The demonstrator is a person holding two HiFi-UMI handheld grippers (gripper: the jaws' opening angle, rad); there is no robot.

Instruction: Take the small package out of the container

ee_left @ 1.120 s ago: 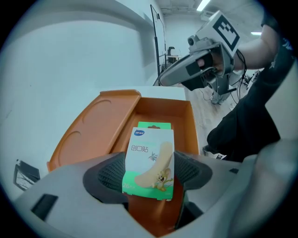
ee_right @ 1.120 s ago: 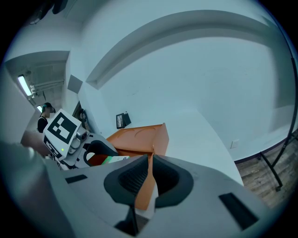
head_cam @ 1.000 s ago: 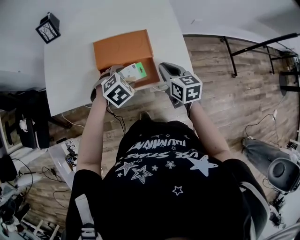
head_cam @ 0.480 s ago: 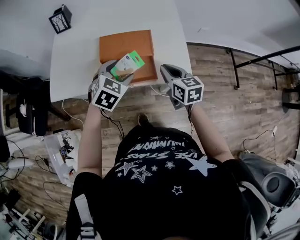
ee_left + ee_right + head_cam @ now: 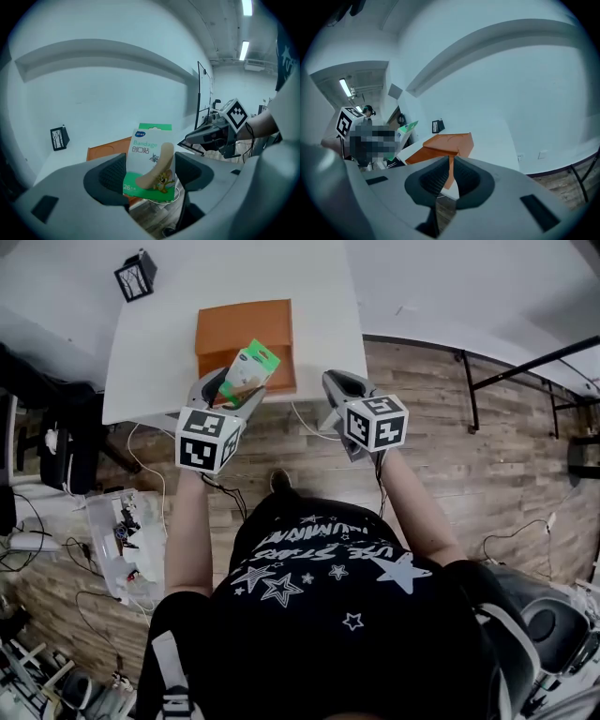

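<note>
The small package is now lifted clear of the container, clamped in the left gripper. The right gripper is closed on nothing, so the removal looks done.

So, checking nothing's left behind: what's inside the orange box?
Its inside cannot be seen. The orange box shows only its outer faces, and the bandage package, shut in the left gripper, covers its near end in the head view.
</note>
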